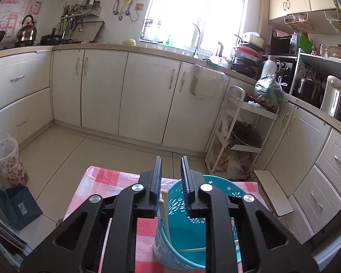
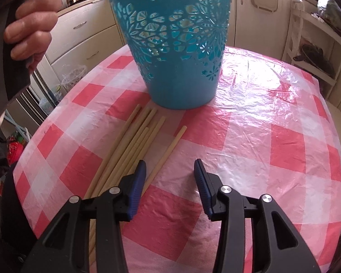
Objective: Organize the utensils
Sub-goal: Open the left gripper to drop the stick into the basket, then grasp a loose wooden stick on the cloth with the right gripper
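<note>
A teal cut-out bucket [image 1: 225, 182] stands on the pink checked tablecloth [image 2: 261, 136]. My left gripper [image 1: 171, 159] hovers over the bucket's rim with its jaws a little apart. A pale chopstick [image 1: 165, 216] leans inside the bucket just beside the left pad, and neither pad presses on it. Another chopstick [image 1: 193, 249] lies across the bucket's bottom. In the right wrist view the bucket [image 2: 177, 45] is at the far side of the table. Several chopsticks [image 2: 134, 141] lie in front of it, and one chopstick [image 2: 168, 150] lies apart. My right gripper [image 2: 170, 161] is open above that one.
A person's hand [image 2: 31, 29] grips the left tool at the upper left. A white trolley rack [image 1: 236, 136] and a low white step [image 1: 272, 193] stand beyond the table. A dark box [image 1: 22, 207] sits on the floor at the left. Cabinets line the walls.
</note>
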Motion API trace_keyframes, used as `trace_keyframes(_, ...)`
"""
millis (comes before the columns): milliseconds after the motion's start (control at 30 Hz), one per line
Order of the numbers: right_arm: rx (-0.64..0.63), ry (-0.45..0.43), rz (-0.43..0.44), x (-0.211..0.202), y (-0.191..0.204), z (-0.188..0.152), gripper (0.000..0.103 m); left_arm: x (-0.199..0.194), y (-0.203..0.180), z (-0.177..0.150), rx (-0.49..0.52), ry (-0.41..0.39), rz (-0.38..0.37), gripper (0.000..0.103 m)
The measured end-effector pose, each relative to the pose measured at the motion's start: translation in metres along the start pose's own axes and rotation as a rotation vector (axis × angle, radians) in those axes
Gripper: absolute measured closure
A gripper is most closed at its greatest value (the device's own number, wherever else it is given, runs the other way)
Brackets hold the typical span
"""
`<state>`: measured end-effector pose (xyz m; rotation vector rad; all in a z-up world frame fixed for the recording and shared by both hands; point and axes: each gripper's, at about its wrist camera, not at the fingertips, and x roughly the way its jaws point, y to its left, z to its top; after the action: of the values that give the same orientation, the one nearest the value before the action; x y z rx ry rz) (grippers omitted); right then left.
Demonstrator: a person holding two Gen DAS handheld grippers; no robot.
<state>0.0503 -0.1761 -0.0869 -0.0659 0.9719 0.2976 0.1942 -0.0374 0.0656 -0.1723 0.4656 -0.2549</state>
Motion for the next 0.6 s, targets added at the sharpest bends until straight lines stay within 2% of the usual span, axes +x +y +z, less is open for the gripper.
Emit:
trace_keyframes(133,-0.108,0.022,0.01,-0.005,0.004,-0.006,0.066,-0.024,0.01,0.001,-0.011,-0.022,-0.005,0.066)
trace_keyframes(200,-0.155,0.058,0.04,-0.008,-0.001,-0.006,0.067,-0.038,0.017,0.001,-0.019,-0.028,-0.011,0.064)
trace_keyframes(267,-0.14,0.11,0.087,-0.009,-0.013,-0.005,0.067,-0.052,0.025,-0.003,-0.025,-0.031,-0.016,0.061)
trace_keyframes(367,-0.042,0.147,0.051,-0.008,-0.031,0.0,0.068,-0.067,0.035,-0.012,-0.037,-0.019,-0.025,0.058)
trace_keyframes(500,-0.024,0.103,-0.035,-0.006,-0.017,-0.004,0.067,-0.071,0.047,-0.033,-0.062,0.035,-0.03,0.052)
trace_keyframes(567,-0.052,0.09,-0.02,-0.006,-0.01,-0.006,0.077,-0.069,0.054,-0.045,-0.079,0.076,-0.029,0.052)
trace_keyframes(600,-0.078,0.097,-0.001,-0.006,-0.007,-0.006,0.087,-0.068,0.056,-0.05,-0.083,0.093,-0.029,0.052)
